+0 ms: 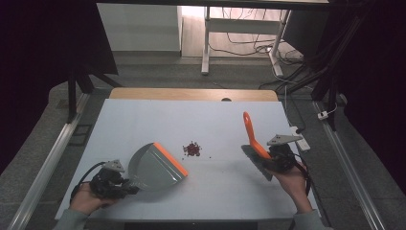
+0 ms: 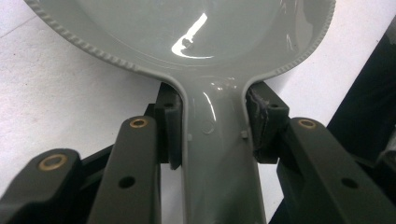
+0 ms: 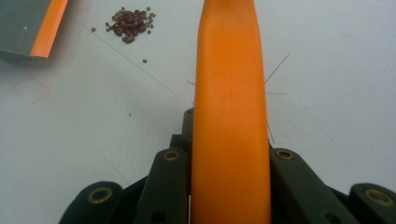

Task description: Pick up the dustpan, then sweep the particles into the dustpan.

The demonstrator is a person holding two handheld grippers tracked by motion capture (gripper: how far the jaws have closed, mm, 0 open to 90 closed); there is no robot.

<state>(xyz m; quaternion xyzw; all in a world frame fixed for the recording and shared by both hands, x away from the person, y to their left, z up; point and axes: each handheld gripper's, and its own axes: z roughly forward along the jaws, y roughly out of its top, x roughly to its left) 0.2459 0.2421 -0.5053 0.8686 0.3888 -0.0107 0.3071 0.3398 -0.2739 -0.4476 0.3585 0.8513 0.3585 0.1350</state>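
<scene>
Here, brush [image 1: 252, 136] handle away, upright-tilted.

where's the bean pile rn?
In the high view the bean pile lies mid-table on the white table, just right of the dustpan and its orange lip, well left of the brush.

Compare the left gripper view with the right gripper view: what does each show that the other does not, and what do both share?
Left gripper view: the dustpan's grey bowl and its handle, clamped between the left gripper jaws.

Right gripper view: the brush's orange handle clamped in the right gripper, the pile of beans with a few strays, and the dustpan's orange lip.

Both: the white table, two black jaws rising from the bottom, shut on a handle, and some part of the dustpan.
</scene>
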